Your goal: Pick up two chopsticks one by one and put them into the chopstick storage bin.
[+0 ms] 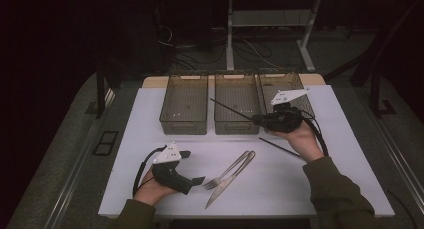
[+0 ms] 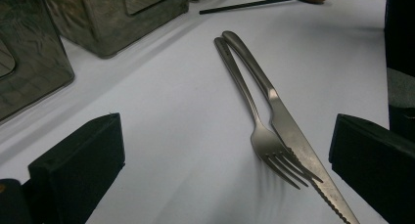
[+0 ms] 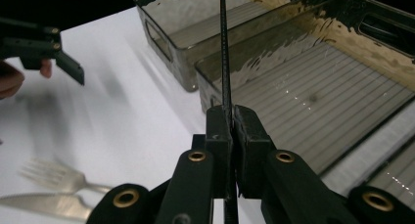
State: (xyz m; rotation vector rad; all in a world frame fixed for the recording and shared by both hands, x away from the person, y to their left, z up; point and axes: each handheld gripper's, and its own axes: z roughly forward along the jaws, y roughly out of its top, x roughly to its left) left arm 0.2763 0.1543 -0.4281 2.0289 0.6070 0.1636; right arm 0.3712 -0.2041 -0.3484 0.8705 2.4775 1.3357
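My right gripper (image 1: 258, 120) is shut on a thin black chopstick (image 1: 231, 109), which juts left and away over the middle bin (image 1: 235, 127). In the right gripper view the chopstick (image 3: 224, 62) runs straight up from the pressed jaws (image 3: 231, 131). A second black chopstick (image 1: 281, 148) lies on the white mat under my right hand. A steel fork (image 1: 227, 171) and a knife (image 1: 231, 181) lie side by side at the mat's centre. My left gripper (image 1: 192, 167) rests low at the front left, open, with the fork (image 2: 244, 97) and knife (image 2: 281, 116) ahead of its jaws.
Three smoky see-through bins stand in a row at the back: the left bin (image 1: 182, 125), the middle one and the right bin (image 1: 280, 74). The white mat (image 1: 140, 139) covers the table. Desk legs and cables lie on the dark floor beyond.
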